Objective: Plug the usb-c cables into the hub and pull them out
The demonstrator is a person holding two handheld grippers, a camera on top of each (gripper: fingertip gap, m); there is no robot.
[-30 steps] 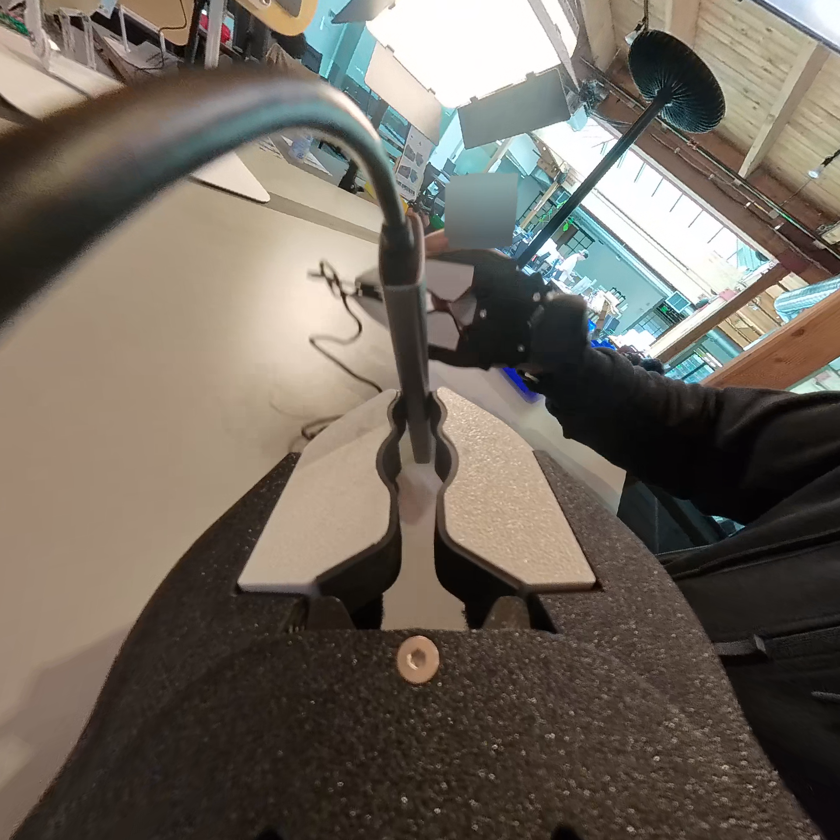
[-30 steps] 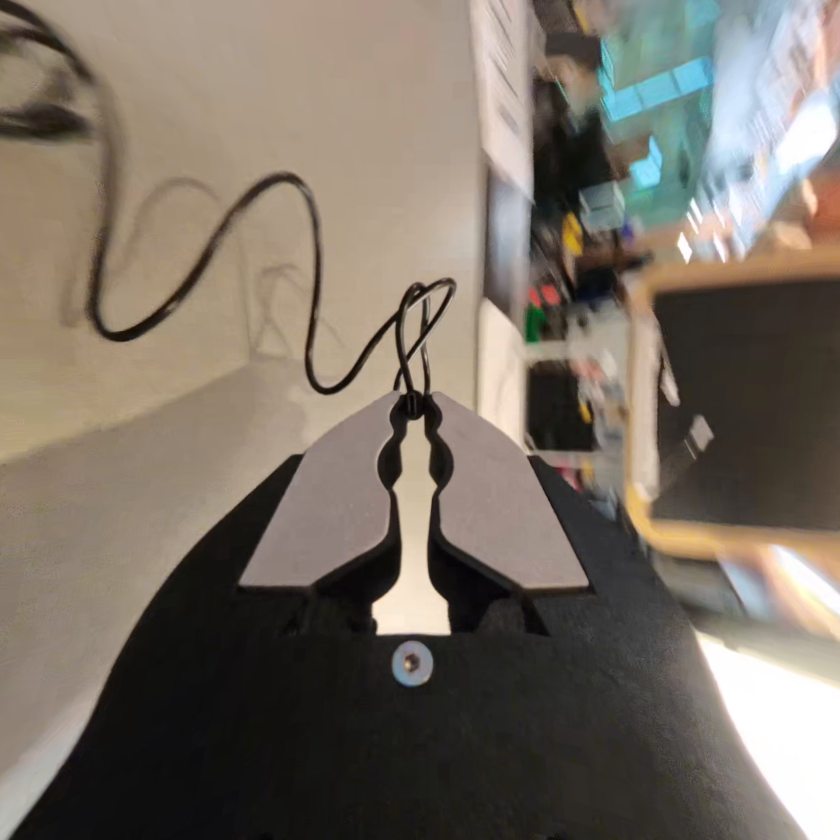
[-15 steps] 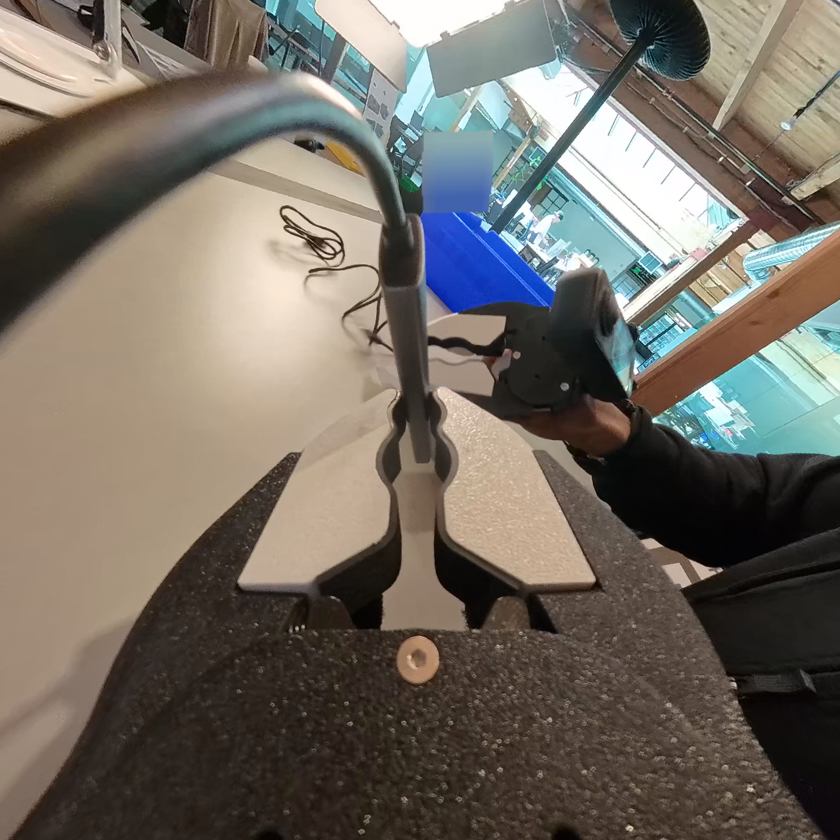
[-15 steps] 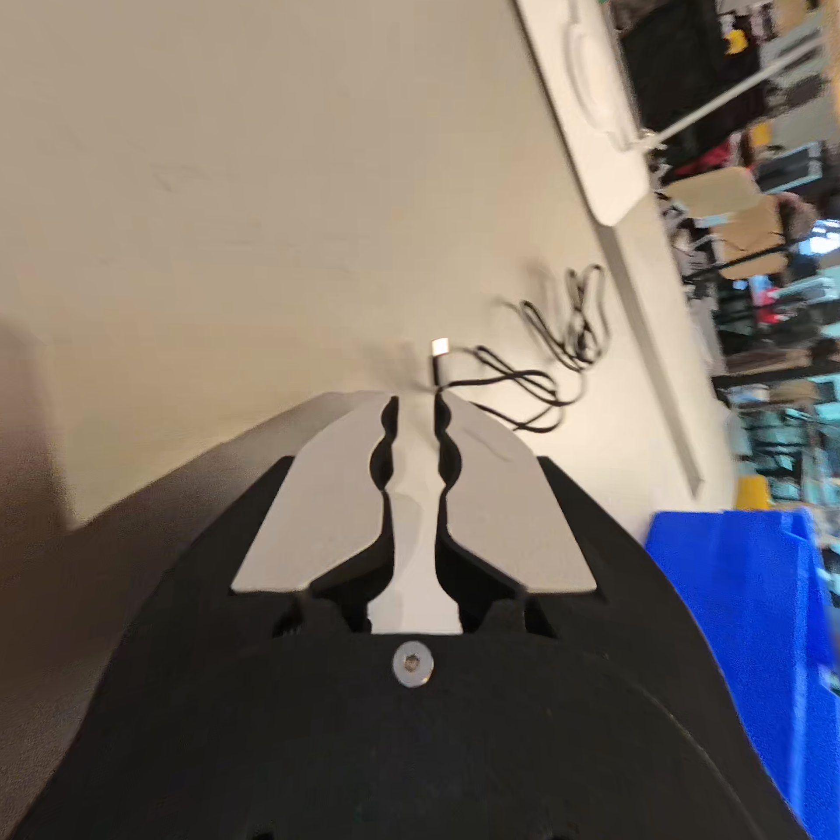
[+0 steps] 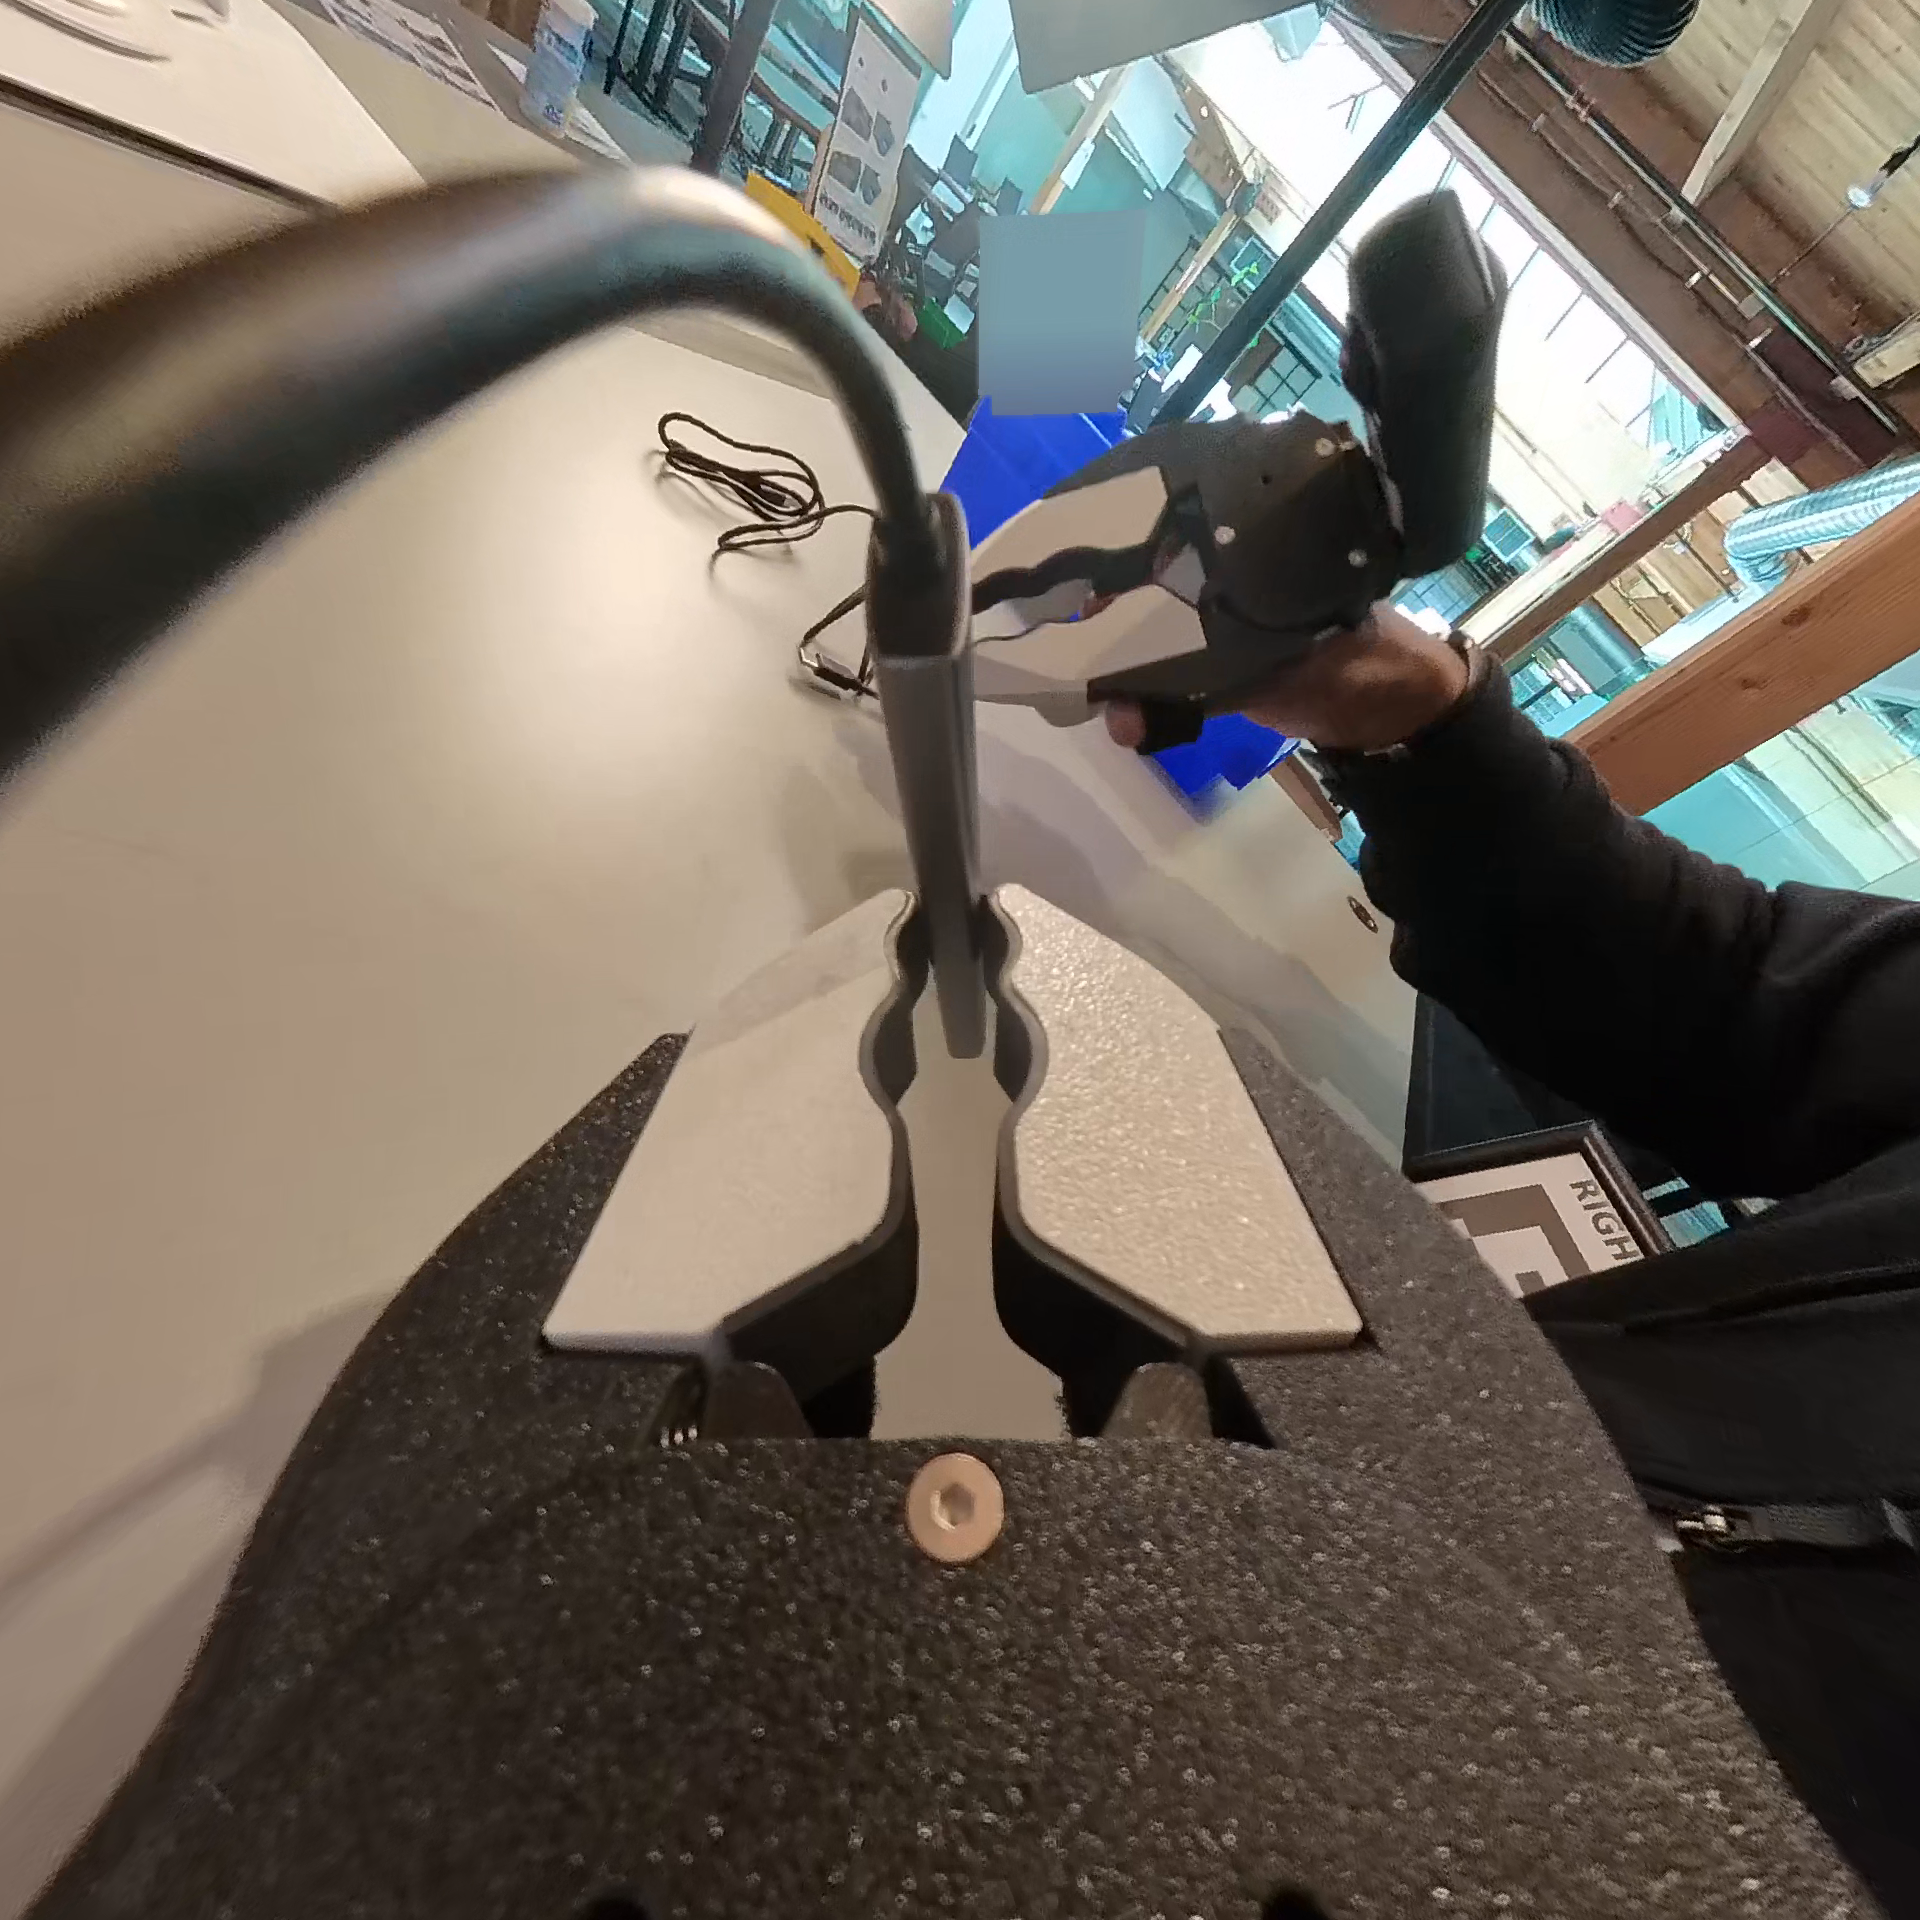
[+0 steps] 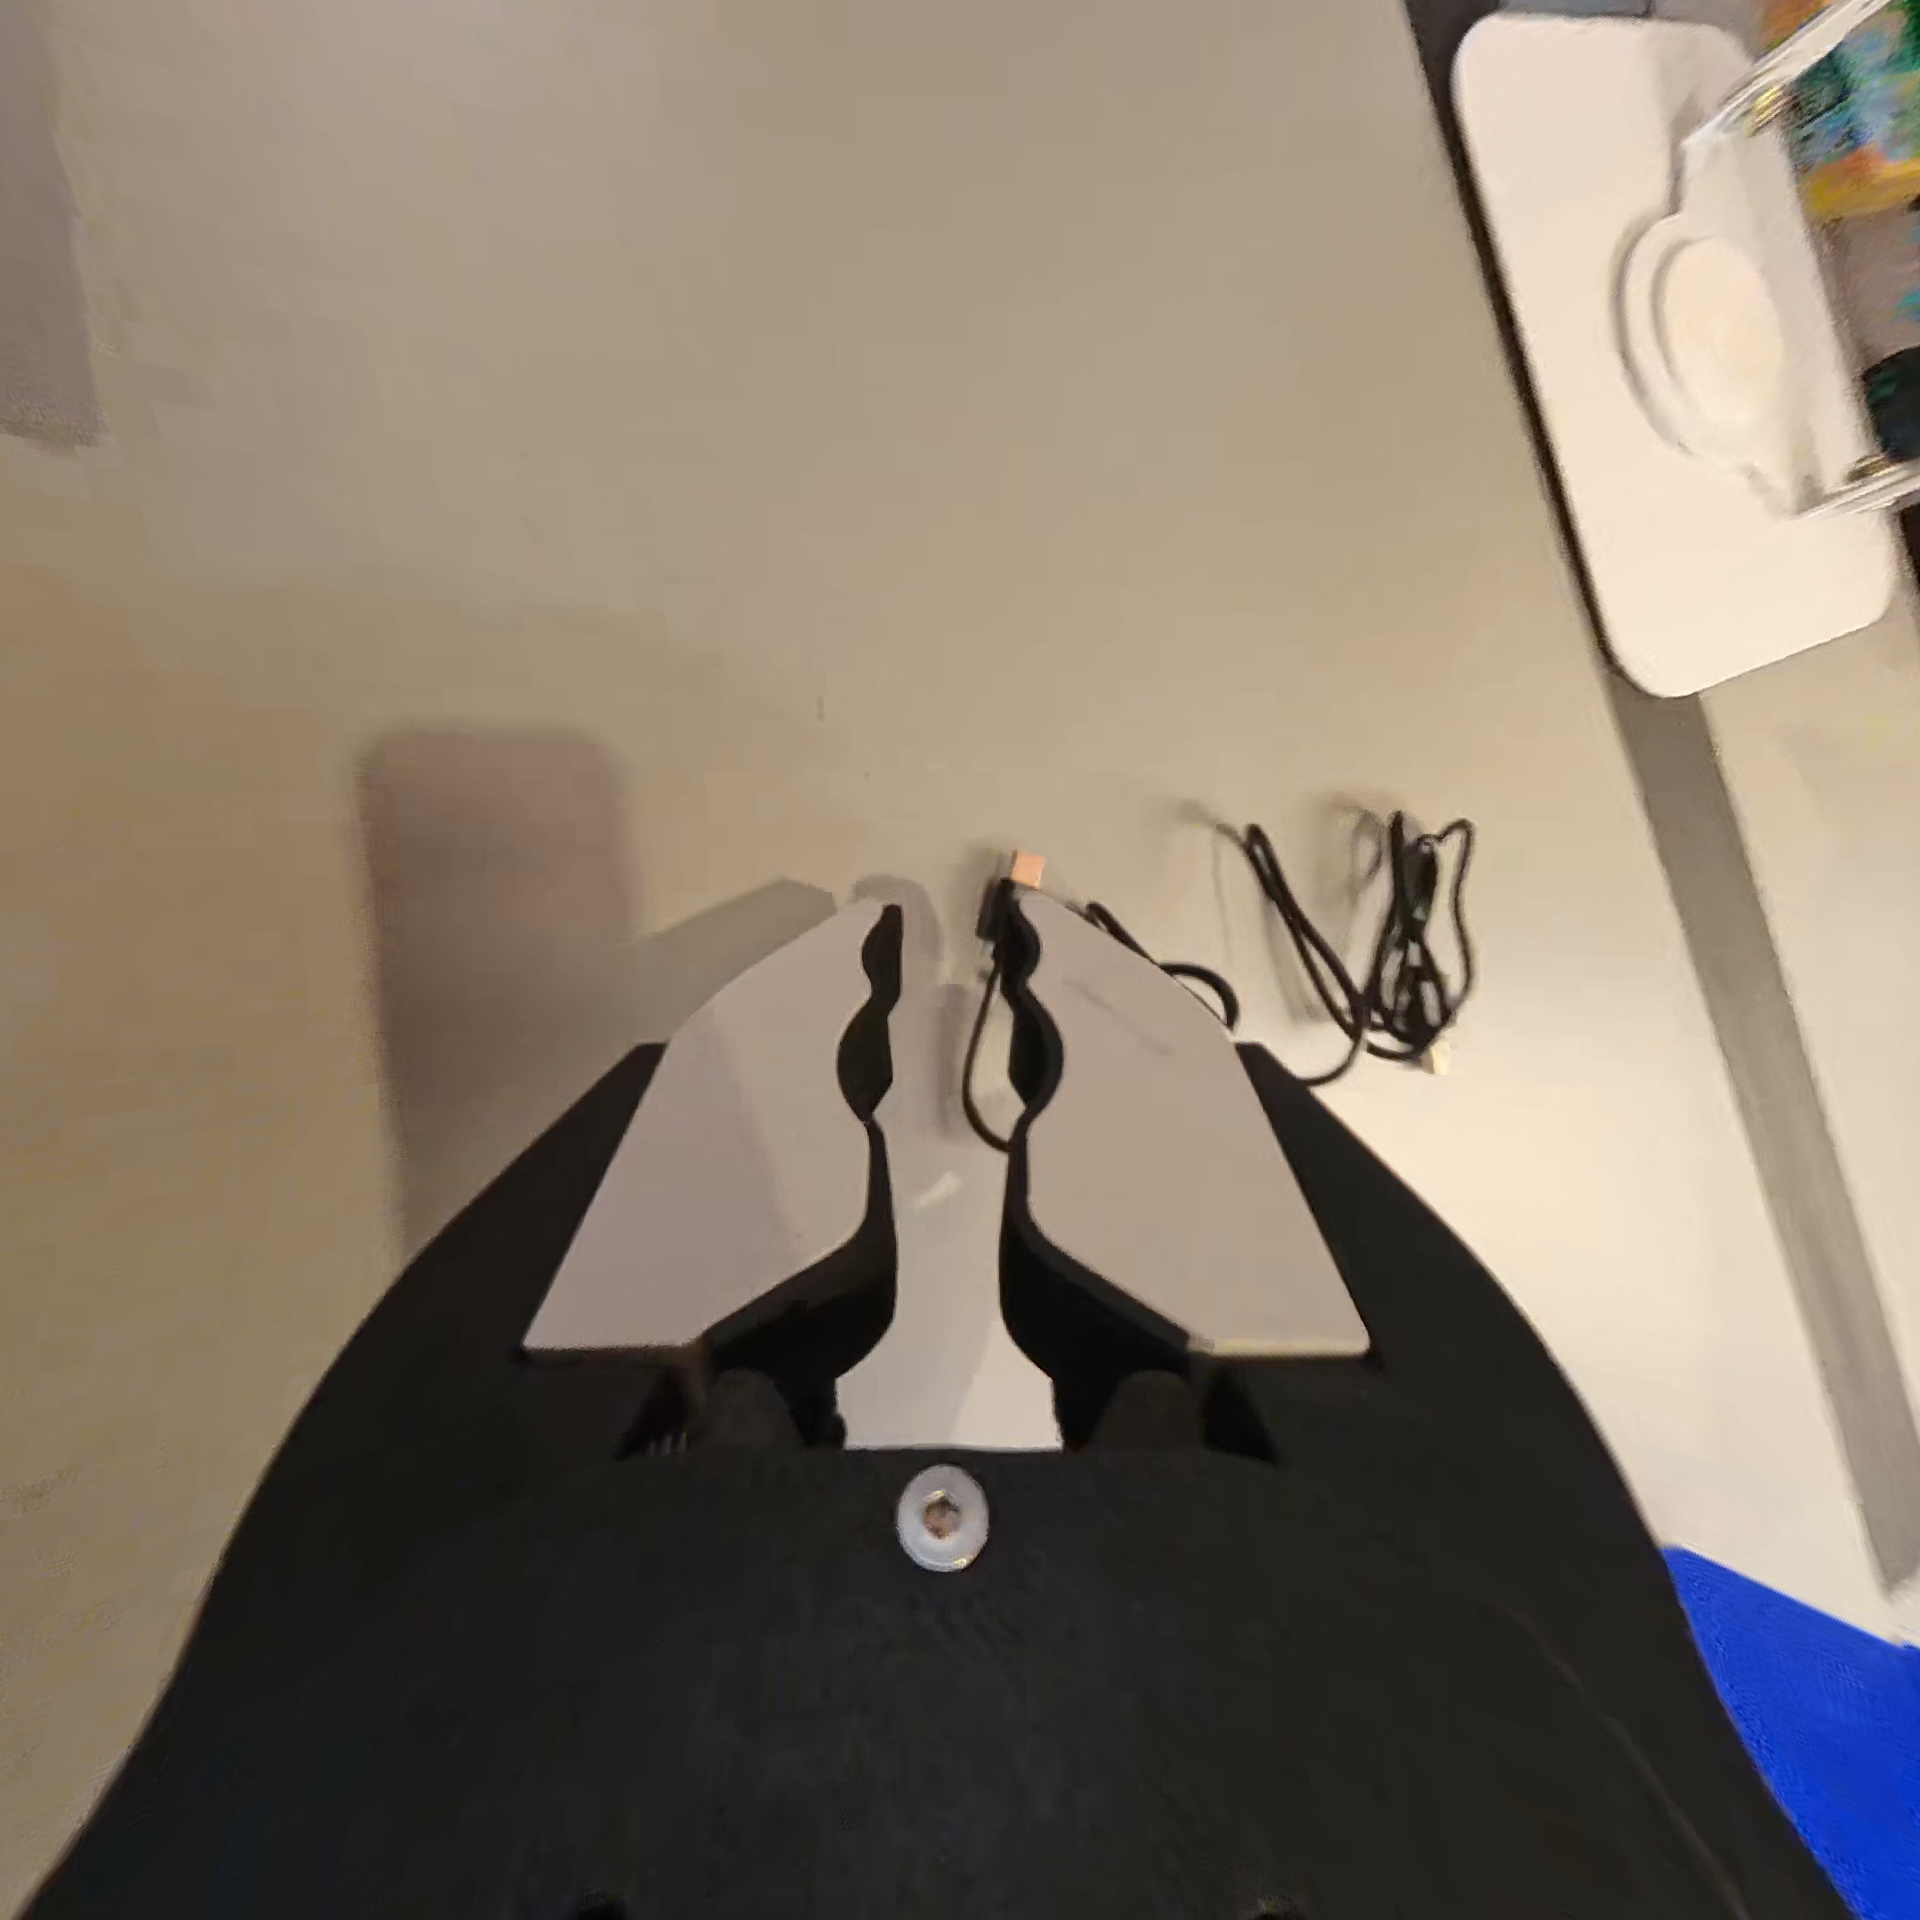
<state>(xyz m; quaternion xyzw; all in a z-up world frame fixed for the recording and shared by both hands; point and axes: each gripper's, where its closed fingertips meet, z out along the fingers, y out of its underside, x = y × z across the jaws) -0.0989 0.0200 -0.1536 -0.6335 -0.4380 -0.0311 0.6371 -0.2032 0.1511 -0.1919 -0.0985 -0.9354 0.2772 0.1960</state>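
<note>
My left gripper is shut on the thin grey hub and holds it upright above the table. The hub's thick black lead arcs off to the left. A thin black usb-c cable lies loosely coiled on the beige table. Its metal-tipped plug lies just beyond my right gripper, which is open and empty, above the table. The cable runs under its right finger. In the left wrist view the right gripper hovers beyond the hub, over the plug.
A white tray sits at the table's far right, past a grey seam. A blue bin stands beside the table edge. A person's hand and dark sleeve hold the right gripper. A framed sign is low on the right. Some 20 cm of space lies between my two pairs of fingers.
My right gripper was shut on the thin cable, opened and let it go. It has since swung over the table to above the plug. My left gripper keeps hold of the hub.
</note>
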